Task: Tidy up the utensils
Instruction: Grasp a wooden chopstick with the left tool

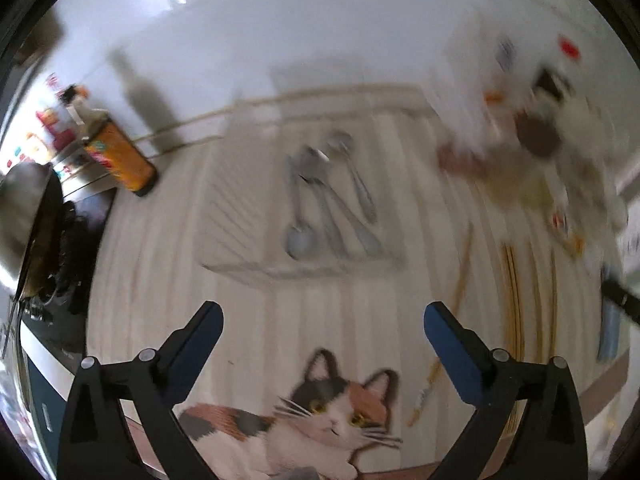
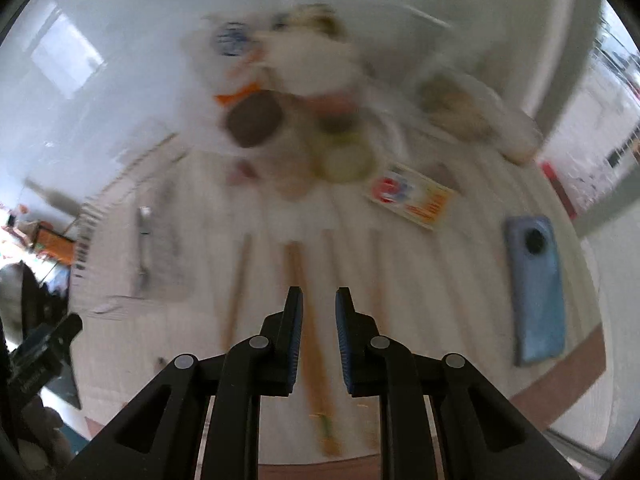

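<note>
Utensils are split between two spots on the striped mat (image 1: 352,320). Ahead of the left gripper (image 1: 323,322), whose jaws are spread wide and empty, a clear tray (image 1: 240,216) holds a loose pile of spoons (image 1: 332,196). Nearer the right gripper (image 2: 318,312), several chopsticks (image 2: 308,320) lie lengthwise on the mat, one running straight between and under its fingers. Those jaws are narrowed but a gap shows on either side of the stick, so nothing looks gripped; blur leaves some doubt. A phone (image 2: 536,284) lies well off to its right, clutter beyond.

The step seems to be picking up that chopstick. To do it well, lower until the pads straddle the stick near its middle, close squarely so it does not roll, then lift level toward the tray.
</note>
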Demonstrator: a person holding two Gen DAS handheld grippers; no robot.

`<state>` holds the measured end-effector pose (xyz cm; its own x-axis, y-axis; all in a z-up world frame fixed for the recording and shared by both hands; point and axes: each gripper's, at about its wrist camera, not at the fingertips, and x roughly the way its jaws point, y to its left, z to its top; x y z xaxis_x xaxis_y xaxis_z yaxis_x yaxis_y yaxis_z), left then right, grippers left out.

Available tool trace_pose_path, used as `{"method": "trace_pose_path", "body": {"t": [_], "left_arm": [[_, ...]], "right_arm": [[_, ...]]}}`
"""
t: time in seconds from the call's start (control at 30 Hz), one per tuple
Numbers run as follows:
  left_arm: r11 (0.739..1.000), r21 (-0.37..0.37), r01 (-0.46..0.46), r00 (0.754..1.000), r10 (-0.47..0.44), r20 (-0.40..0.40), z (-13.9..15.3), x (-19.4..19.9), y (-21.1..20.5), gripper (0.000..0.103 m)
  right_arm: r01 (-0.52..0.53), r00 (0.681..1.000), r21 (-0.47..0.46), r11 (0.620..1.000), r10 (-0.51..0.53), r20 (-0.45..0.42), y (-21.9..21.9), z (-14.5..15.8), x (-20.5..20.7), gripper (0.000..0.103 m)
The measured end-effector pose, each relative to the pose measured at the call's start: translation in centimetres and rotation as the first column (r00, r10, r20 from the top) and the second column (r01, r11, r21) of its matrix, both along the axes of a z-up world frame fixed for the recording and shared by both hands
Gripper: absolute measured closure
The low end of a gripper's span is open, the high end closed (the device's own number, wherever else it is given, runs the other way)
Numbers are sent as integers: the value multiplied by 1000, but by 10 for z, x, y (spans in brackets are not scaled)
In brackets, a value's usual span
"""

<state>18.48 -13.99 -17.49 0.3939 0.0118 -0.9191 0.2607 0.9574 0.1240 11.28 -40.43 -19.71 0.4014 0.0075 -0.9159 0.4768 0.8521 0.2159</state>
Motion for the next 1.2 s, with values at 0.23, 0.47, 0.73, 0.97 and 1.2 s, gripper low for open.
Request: {"method": "trace_pose_path", "body": {"t": [0.23, 0.47, 0.73, 0.97, 1.2], "left_arm": [[988, 100, 117, 986, -103, -131, -60, -13, -57, 3], [963, 164, 214, 961, -178, -211, -102, -8, -94, 41], [969, 122, 214, 949, -177, -262, -114, -23, -94, 98], [996, 81, 29, 948, -2, -318, -115, -72, -38, 98], [996, 42, -85, 928, 94, -360, -117, -100, 12, 98]], "right_arm": [[24, 999, -7, 1000, -24, -40, -40, -29, -30, 42], [-10, 996, 50, 999, 14, -86, -56, -50, -45, 80], [-40, 994, 118, 992, 52, -99, -42, -54, -48, 80], [-51, 988, 150, 987, 73, -140, -29, -75, -28, 80], [-104, 966, 26, 994, 107, -234, -4, -97, -12, 96]]}}
